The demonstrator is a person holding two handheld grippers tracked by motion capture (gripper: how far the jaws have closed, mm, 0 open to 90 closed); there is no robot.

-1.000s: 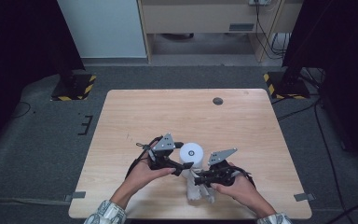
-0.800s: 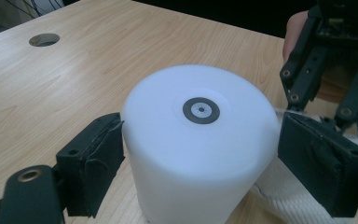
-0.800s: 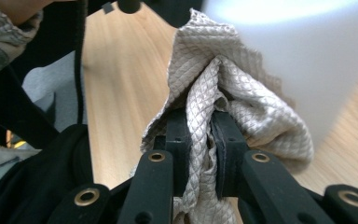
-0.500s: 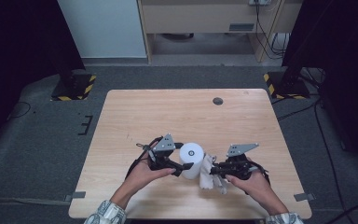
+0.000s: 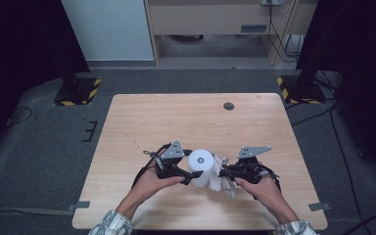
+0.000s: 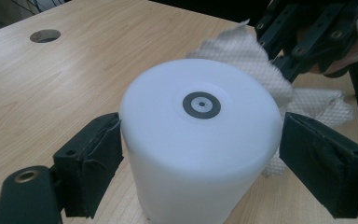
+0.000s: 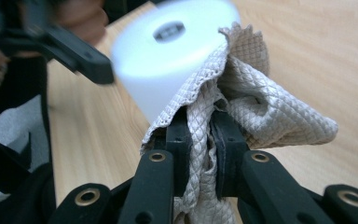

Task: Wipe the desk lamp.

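— Where is the roll sitting for me right now?

— The white paper roll (image 5: 201, 166) stands upright on the wooden surface (image 5: 176, 117), near your edge and between your two hands. Your left tongs (image 6: 200, 154) are around it, one pad on each side of its wall; the left pad looks to be touching, but at the right pad you can't tell from these pictures whether it presses the roll or stands just off it.

— And my right side?

— Your right tongs (image 7: 200, 135) are clenched on the loose quilted sheet (image 7: 242, 98), pinching a fold of it between the two pads. The sheet runs from that pinch up against the side of the roll, and the rest bunches out to the right of the tongs. In the high view the sheet (image 5: 221, 176) lies crumpled just beside the roll, between it and your right hand (image 5: 262, 188).

— Anything else on the surface?

— A small round hole (image 5: 228, 105) at the far side, well apart from the roll.
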